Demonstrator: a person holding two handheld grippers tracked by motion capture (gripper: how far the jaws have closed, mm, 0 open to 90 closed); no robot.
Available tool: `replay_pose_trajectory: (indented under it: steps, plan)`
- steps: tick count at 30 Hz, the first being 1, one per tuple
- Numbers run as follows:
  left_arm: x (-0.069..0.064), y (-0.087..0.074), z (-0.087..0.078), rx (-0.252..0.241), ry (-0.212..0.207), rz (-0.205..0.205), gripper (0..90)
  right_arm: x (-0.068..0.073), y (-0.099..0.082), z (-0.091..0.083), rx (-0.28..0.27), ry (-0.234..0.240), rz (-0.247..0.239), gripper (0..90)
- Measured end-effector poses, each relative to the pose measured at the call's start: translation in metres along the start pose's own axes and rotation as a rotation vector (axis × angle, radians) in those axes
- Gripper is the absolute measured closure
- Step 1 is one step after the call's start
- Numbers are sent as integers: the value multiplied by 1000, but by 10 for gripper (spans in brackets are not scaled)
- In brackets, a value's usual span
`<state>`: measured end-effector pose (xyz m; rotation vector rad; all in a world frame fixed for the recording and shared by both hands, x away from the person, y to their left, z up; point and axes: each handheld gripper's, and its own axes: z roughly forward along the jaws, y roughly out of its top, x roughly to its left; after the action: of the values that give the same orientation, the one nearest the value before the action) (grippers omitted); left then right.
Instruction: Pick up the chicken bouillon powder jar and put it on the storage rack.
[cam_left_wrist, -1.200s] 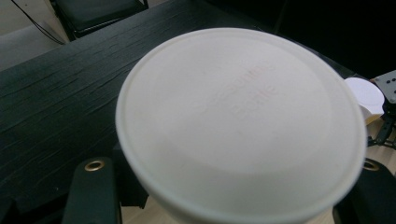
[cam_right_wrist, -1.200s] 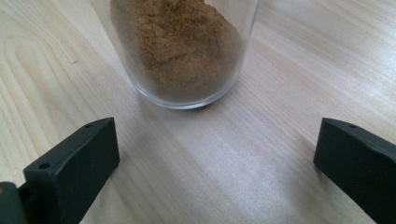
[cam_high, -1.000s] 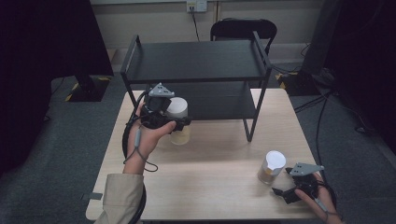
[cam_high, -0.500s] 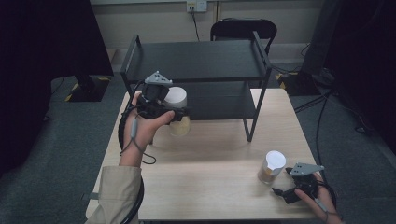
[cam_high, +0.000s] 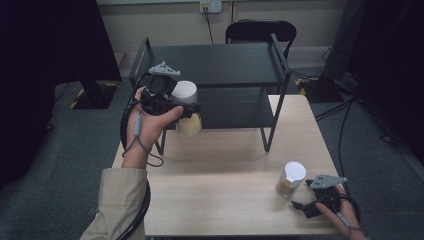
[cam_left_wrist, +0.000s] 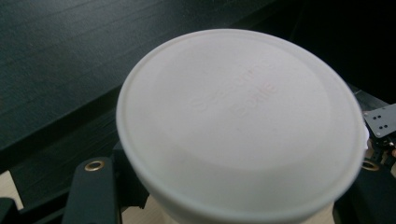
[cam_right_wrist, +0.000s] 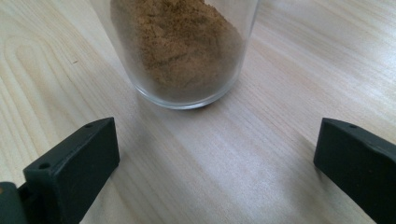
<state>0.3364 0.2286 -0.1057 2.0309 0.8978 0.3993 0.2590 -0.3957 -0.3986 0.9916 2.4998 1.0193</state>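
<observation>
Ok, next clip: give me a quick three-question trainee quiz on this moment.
1. True or false: the left gripper holds a jar clear of the table.
2. What stands just beyond the right gripper? A) a white-lidded jar of brown powder B) a mug C) a bowl
3. In a word or two: how do the right gripper's jaws stand?

Key
1. True; the jaws clamp the jar in front of the rack.
2. A; the second jar stands on the table, untouched.
3. Open, with only bare wood between them.
</observation>
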Motion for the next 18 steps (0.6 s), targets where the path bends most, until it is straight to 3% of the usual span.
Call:
replay_pose_trajectory:
  steps: [18]
  plan:
    - [0, 36, -10, -17, -1, 3, 351, 0, 0, 0, 0, 0, 1, 0]
